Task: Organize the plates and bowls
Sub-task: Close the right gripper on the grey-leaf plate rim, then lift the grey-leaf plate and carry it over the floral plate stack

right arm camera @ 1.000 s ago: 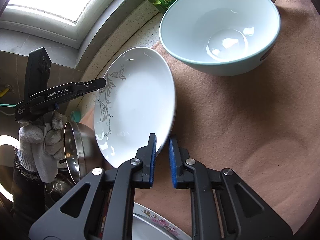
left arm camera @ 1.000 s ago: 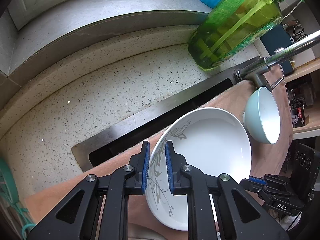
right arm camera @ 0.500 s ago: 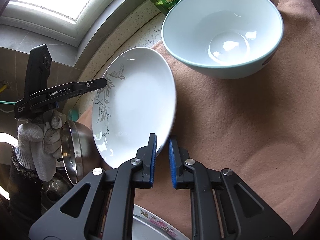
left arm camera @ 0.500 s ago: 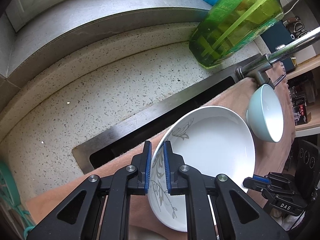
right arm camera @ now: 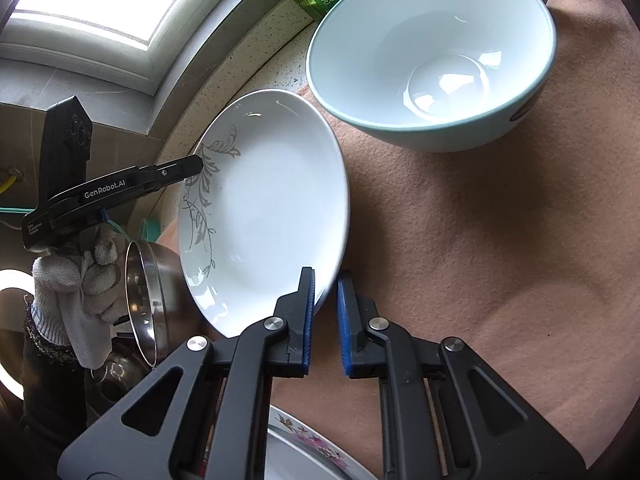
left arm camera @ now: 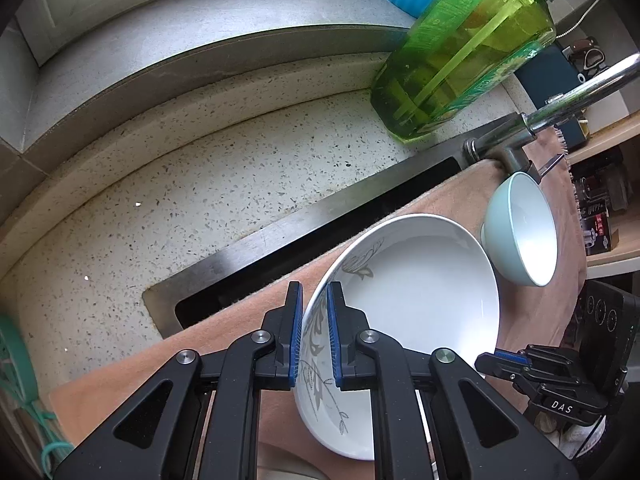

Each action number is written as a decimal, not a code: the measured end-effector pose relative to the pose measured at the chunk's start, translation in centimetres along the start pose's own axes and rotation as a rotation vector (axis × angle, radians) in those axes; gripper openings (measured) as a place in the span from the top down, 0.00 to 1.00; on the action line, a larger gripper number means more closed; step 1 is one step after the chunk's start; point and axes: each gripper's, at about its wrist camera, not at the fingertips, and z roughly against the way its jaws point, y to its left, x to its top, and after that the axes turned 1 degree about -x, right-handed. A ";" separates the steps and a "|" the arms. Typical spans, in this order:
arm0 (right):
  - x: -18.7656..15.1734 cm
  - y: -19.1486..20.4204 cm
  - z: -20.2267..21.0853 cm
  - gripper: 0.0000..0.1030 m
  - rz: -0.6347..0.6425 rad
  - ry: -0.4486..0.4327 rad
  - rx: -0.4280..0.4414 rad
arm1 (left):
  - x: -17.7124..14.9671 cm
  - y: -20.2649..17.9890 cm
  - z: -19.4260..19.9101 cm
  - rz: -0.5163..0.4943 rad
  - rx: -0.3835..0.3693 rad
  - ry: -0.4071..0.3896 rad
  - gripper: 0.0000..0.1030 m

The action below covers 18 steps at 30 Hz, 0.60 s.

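A white plate point(left arm camera: 420, 300) point(right arm camera: 268, 208) with a grey leaf pattern hangs tilted over the brown cloth point(right arm camera: 480, 240). My left gripper point(left arm camera: 314, 332) is shut on its patterned rim. That gripper also shows at the plate's left edge in the right wrist view point(right arm camera: 192, 166). My right gripper point(right arm camera: 326, 316) is shut on the opposite rim, and its tip appears at the lower right of the left wrist view point(left arm camera: 492, 360). A pale teal bowl point(left arm camera: 520, 232) point(right arm camera: 432, 52) stands on the cloth just beyond the plate.
A green detergent bottle point(left arm camera: 460, 52) and a steel tap point(left arm camera: 560, 108) stand by the sink edge point(left arm camera: 280, 248). A steel bowl point(right arm camera: 148, 296) sits beside a gloved hand point(right arm camera: 76, 292). A flowered plate point(right arm camera: 304, 440) lies under my right gripper.
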 end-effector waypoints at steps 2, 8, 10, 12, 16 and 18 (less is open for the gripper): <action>0.0 -0.2 0.2 0.90 -0.004 0.003 0.006 | -0.1 -0.2 0.2 0.000 -0.005 0.000 0.90; -0.5 -0.4 1.1 0.90 0.020 0.015 0.007 | -0.9 -0.8 0.8 -0.001 -0.008 -0.001 0.90; -0.5 -0.6 1.4 0.90 0.022 0.021 0.013 | -1.0 -0.9 1.1 0.006 -0.016 -0.008 0.90; -0.6 -0.9 1.6 0.90 0.027 0.020 0.013 | -1.2 -1.1 1.2 0.006 -0.014 -0.015 0.90; -0.8 -1.4 2.0 0.90 0.021 0.023 0.012 | -1.8 -1.4 0.6 0.002 0.012 0.004 0.90; -1.1 -1.3 2.3 0.90 0.024 0.023 0.016 | -2.2 -1.2 0.8 0.023 -0.004 0.003 0.90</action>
